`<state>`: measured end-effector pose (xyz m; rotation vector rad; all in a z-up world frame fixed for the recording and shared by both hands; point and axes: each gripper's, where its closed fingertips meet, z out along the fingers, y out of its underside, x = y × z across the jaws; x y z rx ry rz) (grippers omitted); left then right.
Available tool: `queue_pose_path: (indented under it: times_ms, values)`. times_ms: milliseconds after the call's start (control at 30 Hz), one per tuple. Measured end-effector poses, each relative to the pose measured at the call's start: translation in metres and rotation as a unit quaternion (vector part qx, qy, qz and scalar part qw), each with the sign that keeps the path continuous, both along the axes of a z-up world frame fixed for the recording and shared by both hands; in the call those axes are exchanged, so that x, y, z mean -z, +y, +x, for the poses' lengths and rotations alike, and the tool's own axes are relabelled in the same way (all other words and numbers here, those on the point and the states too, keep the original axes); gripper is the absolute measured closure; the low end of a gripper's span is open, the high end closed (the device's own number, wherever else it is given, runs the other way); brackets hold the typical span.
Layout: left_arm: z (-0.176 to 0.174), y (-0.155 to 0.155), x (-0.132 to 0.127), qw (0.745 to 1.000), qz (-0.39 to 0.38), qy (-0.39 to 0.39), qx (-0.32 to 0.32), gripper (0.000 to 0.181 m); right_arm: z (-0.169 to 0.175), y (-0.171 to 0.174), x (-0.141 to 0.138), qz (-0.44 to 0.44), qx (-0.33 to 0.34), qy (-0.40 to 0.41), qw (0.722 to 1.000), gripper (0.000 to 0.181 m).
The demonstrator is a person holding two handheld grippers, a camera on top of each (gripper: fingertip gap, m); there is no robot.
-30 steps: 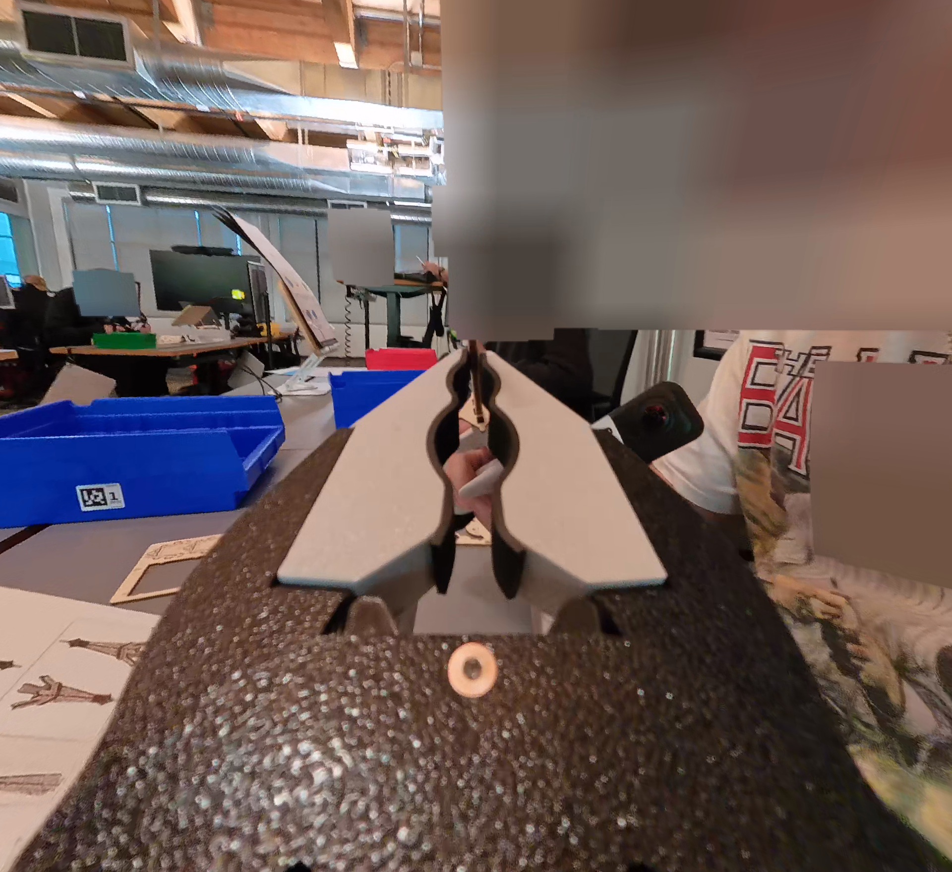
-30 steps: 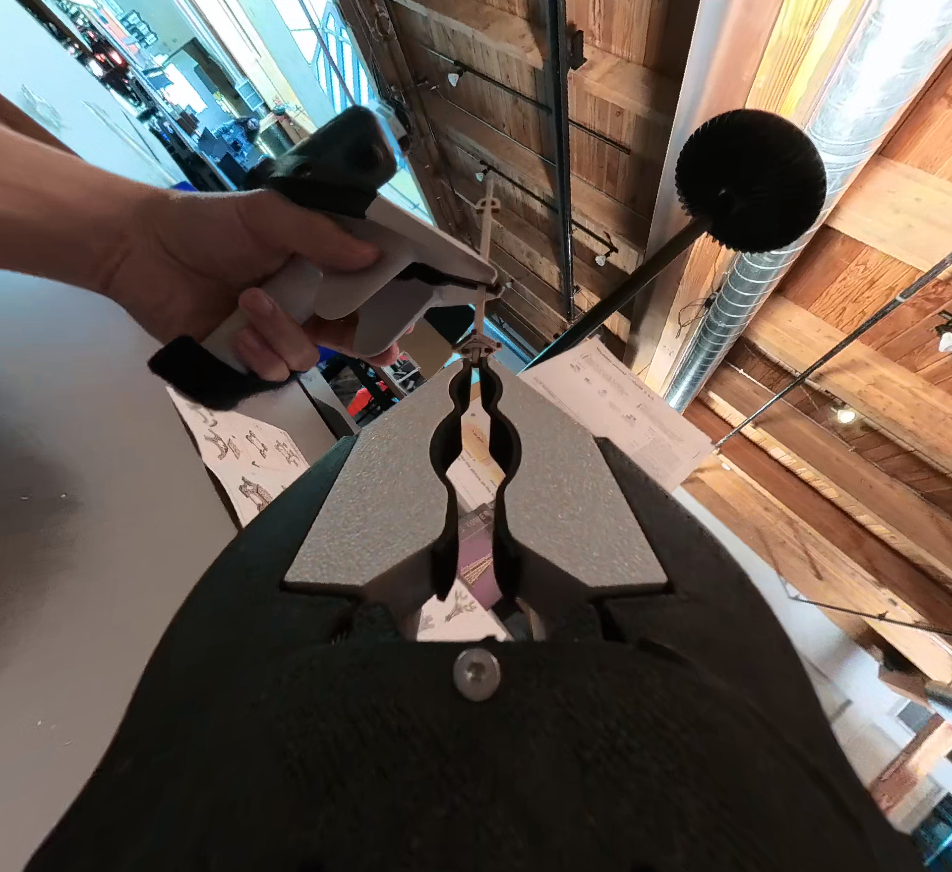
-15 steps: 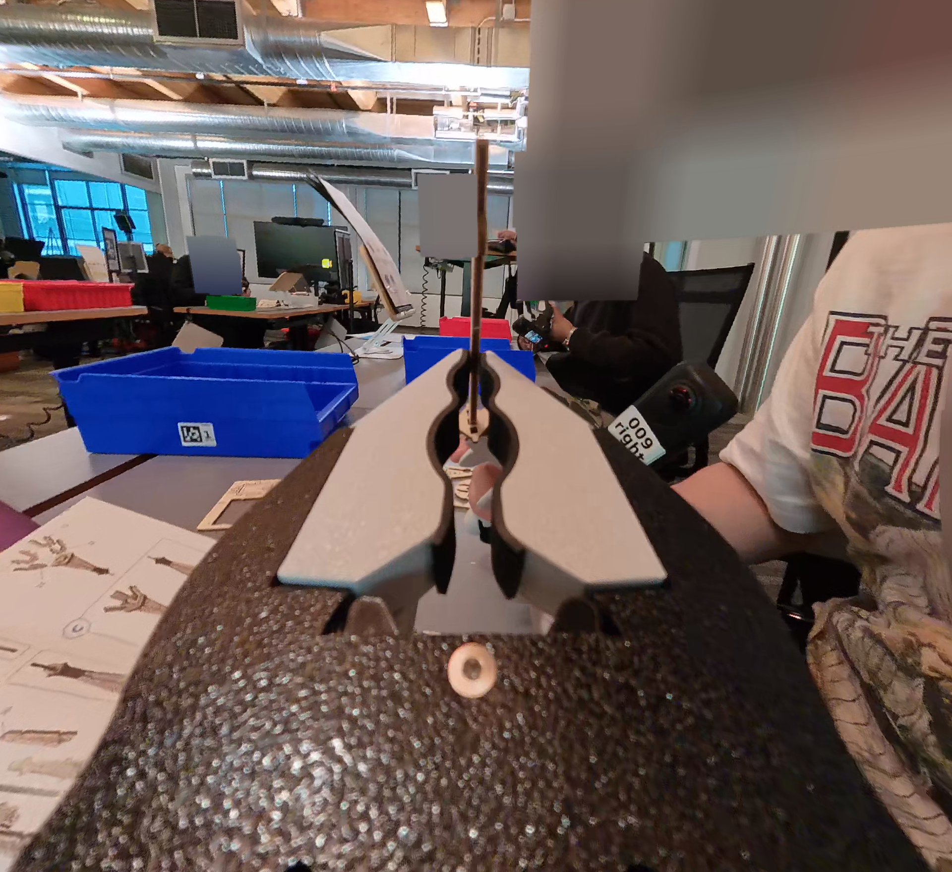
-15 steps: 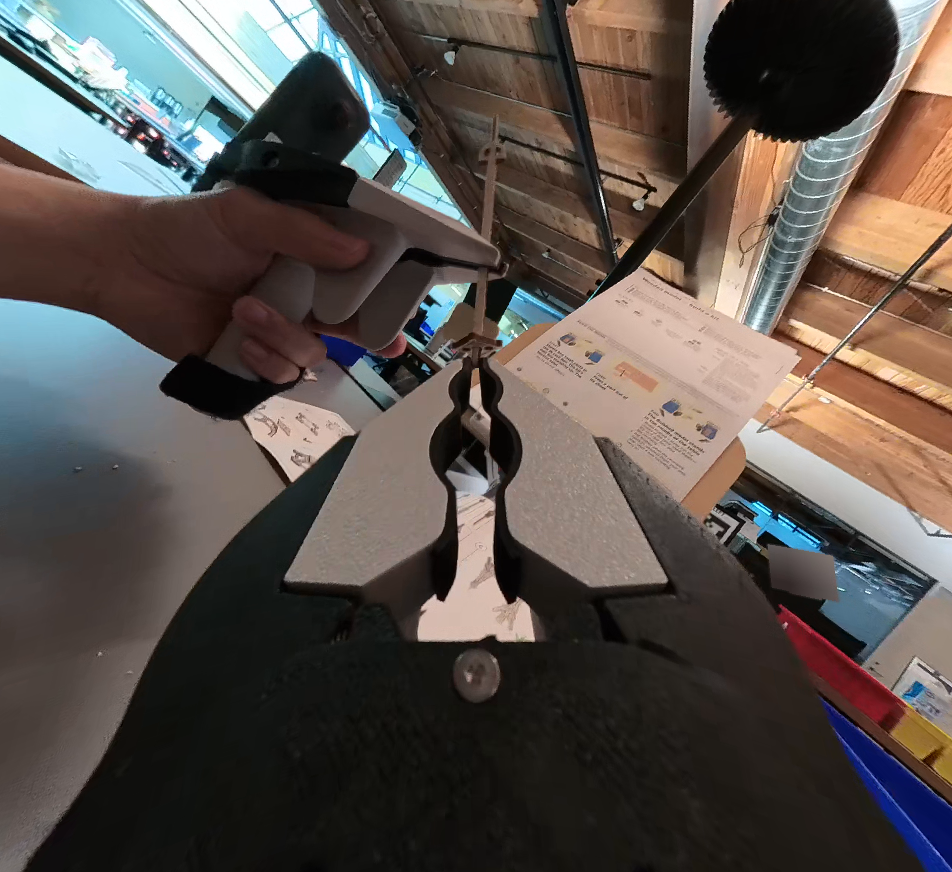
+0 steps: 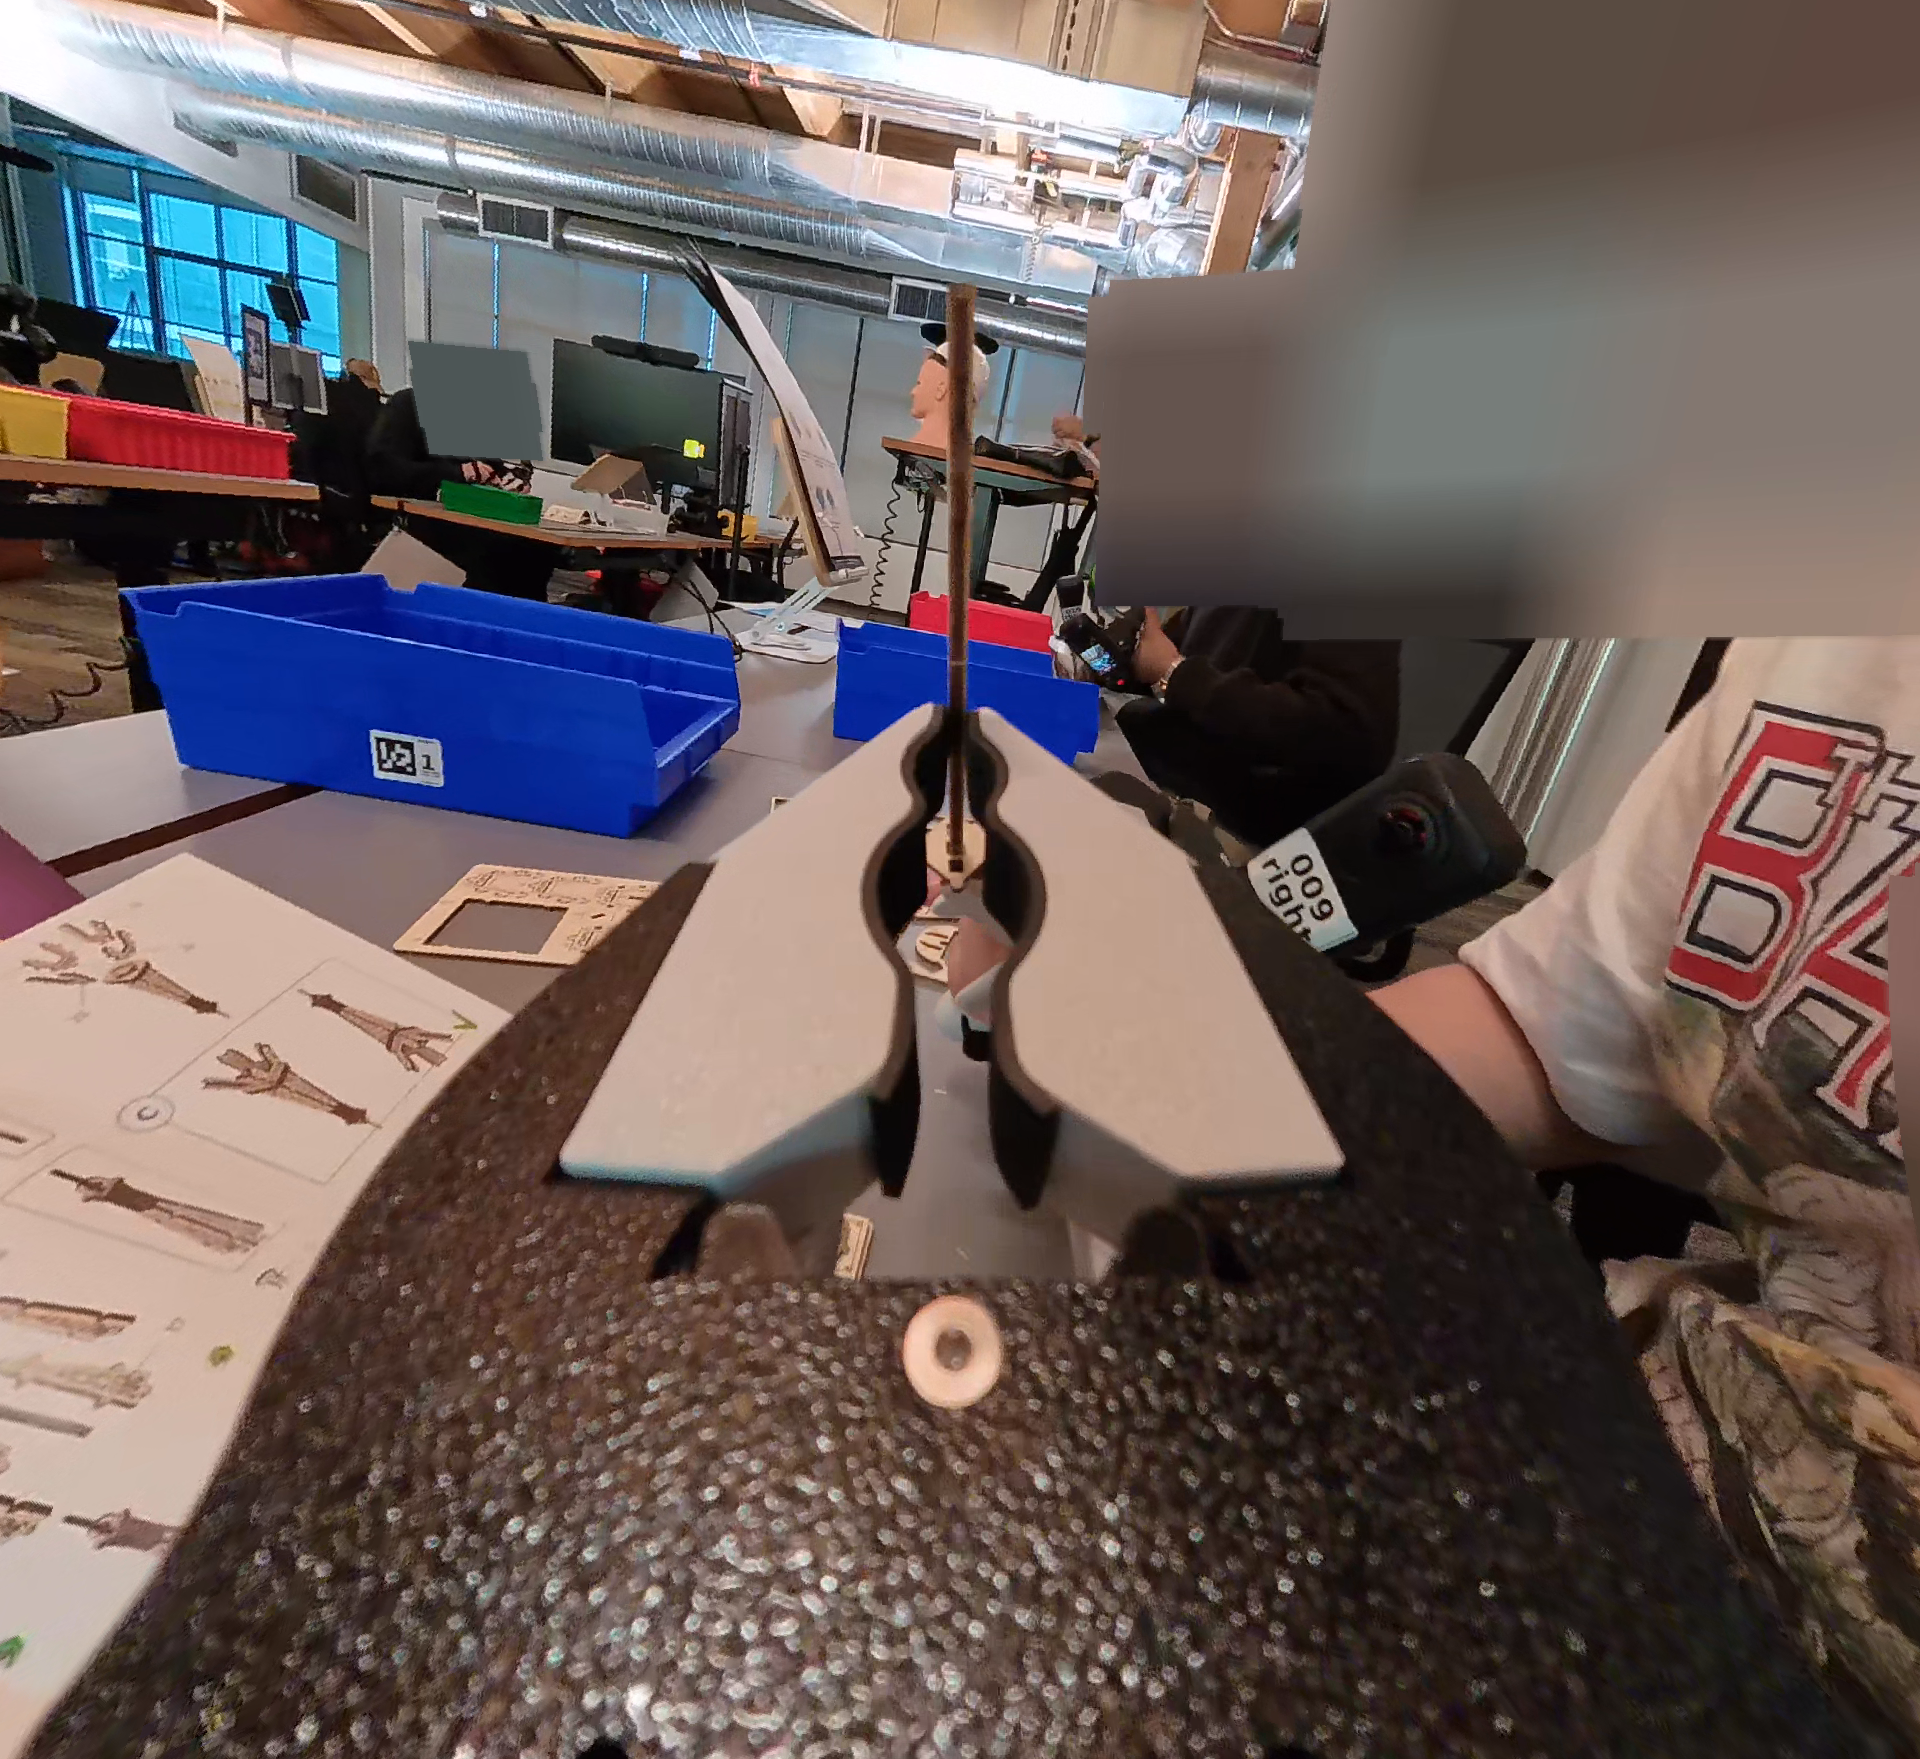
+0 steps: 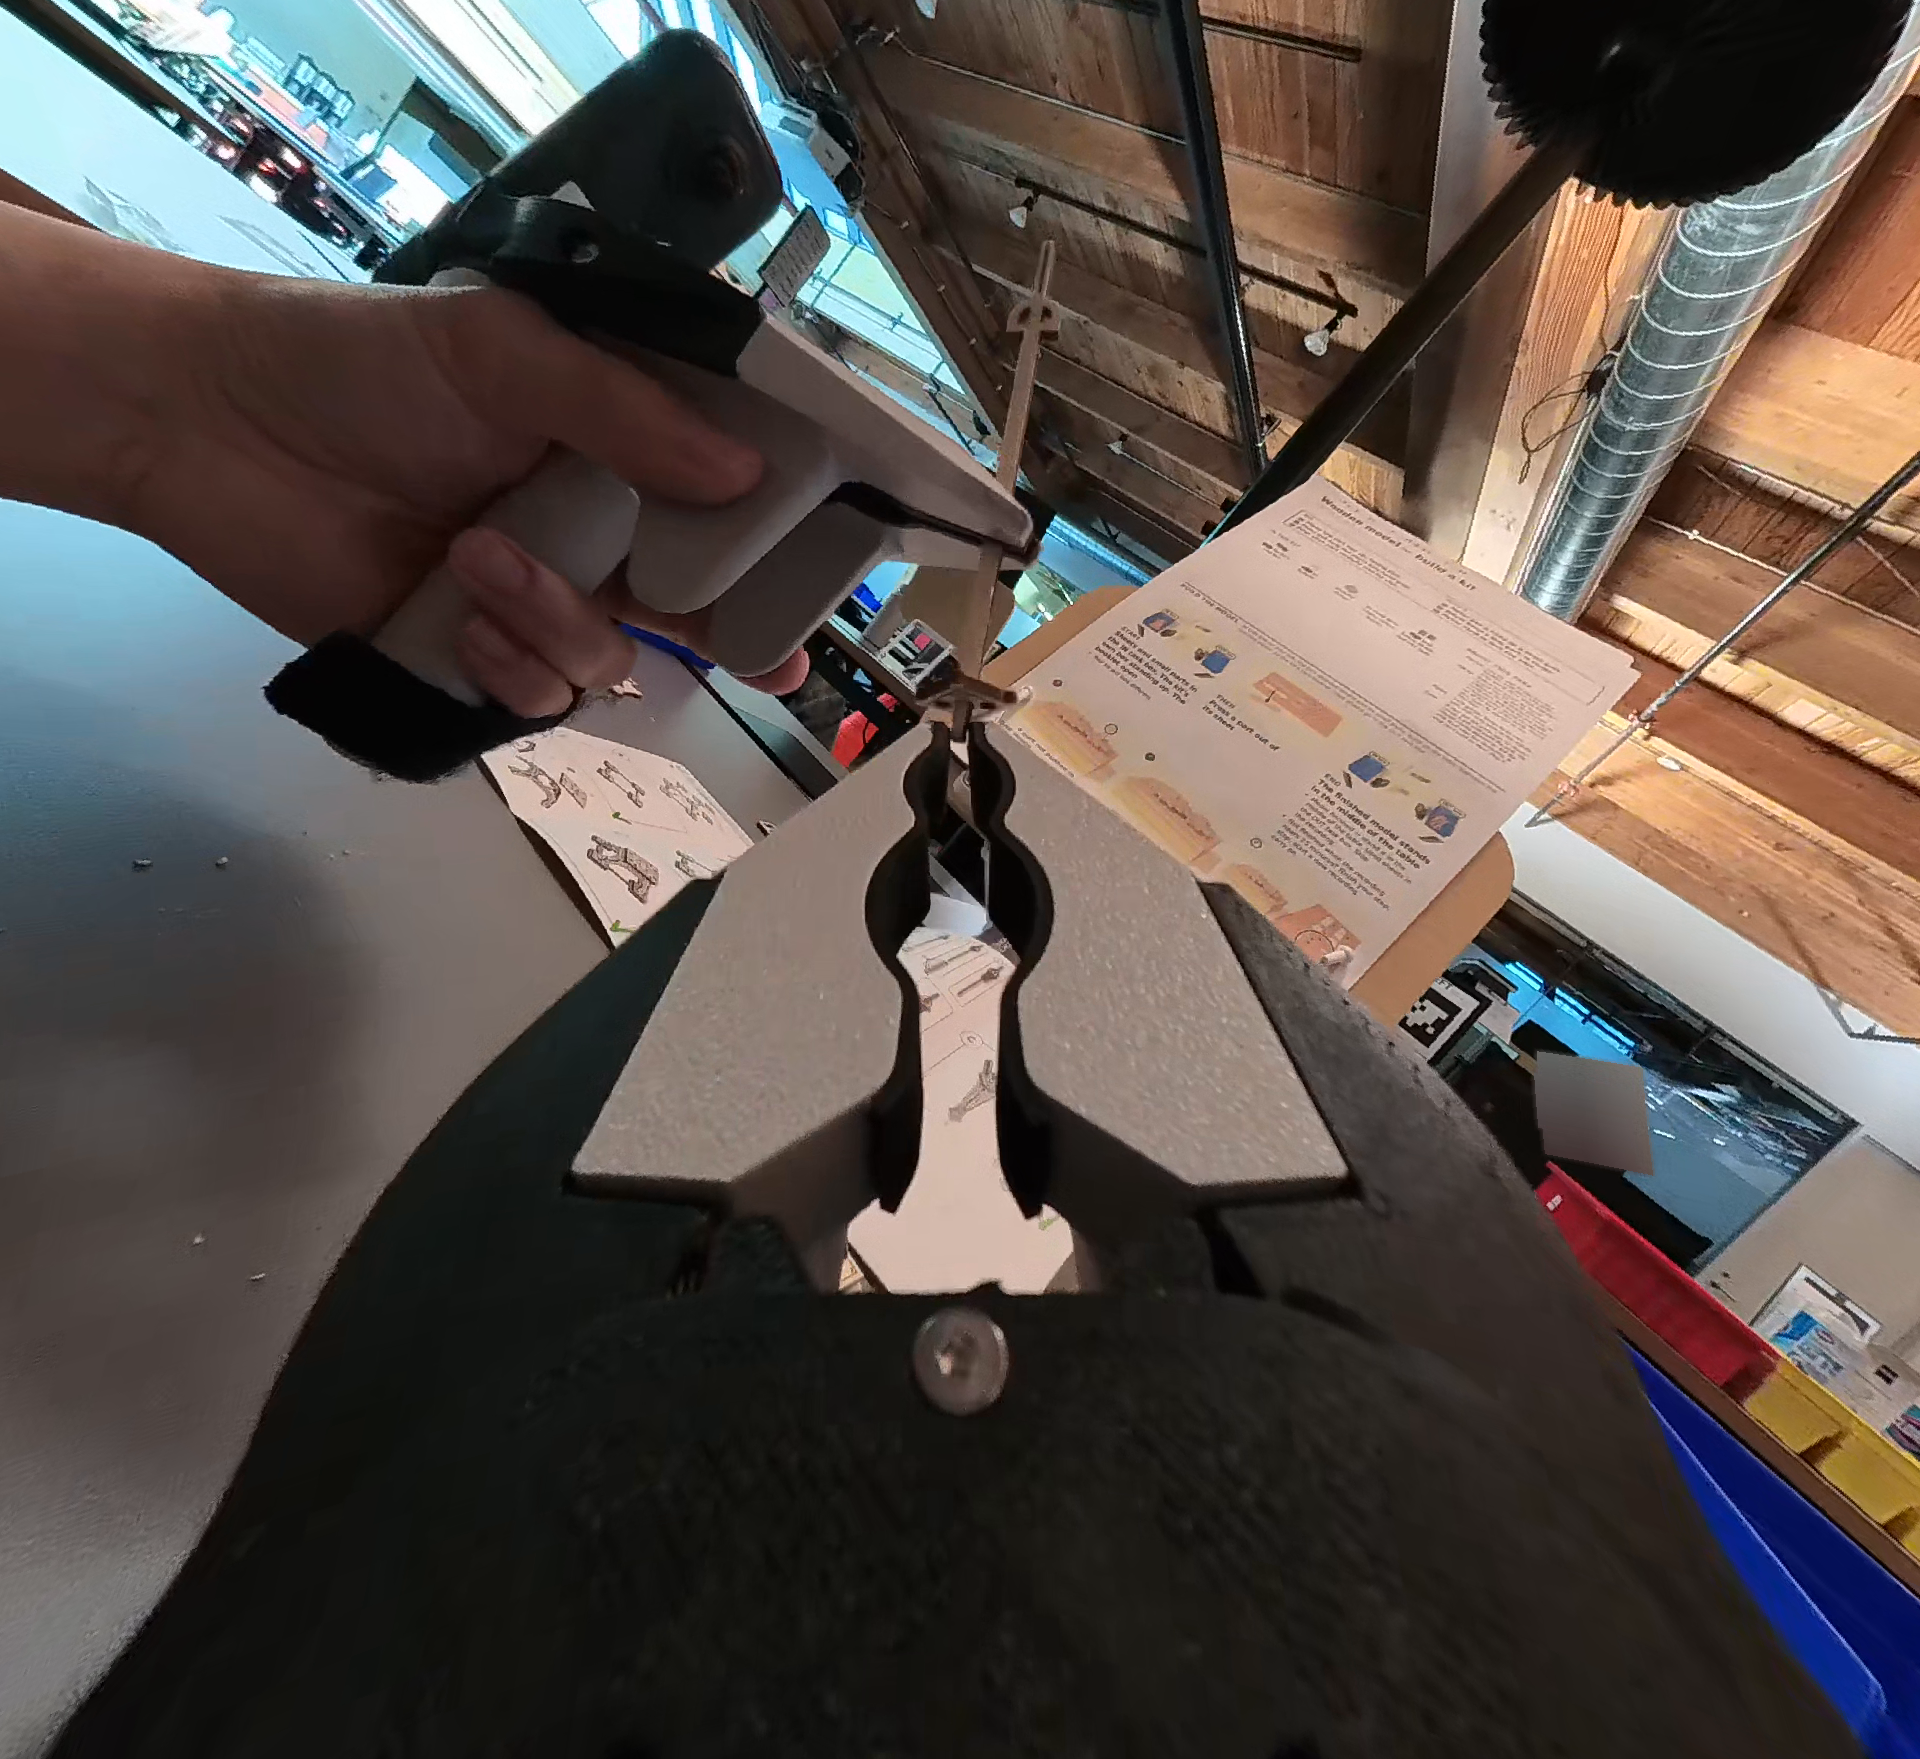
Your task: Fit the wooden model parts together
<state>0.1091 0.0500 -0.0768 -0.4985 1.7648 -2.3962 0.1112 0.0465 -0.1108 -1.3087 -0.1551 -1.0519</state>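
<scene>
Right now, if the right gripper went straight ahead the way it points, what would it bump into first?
Probably the left gripper, just beyond the right gripper. The small wooden cross piece it pinches already sits against the thin wooden spire held there. Depth is hard to judge.
</scene>
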Motion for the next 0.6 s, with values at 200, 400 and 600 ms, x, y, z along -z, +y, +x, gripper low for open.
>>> queue_pose_path:
  times_ms: [200, 400, 600]
  values:
    - [0.002, -0.0016, 0.0039, 1.0, 0.009, 0.007, -0.006, 0.181, 0.0001, 0.0002, 0.0012, 0.004, -0.001, 0.006, 1.0, 0.179]
    - [0.0022, -0.0009, 0.0048, 1.0, 0.02, -0.001, -0.014, 0.181, 0.0011, 0.002, 0.0031, 0.003, -0.003, 0.014, 1.0, 0.179]
    - [0.0063, 0.0005, 0.007, 1.0, 0.02, 0.012, -0.021, 0.181, 0.0026, 0.0058, 0.0089, -0.016, 0.004, 0.011, 1.0, 0.172]
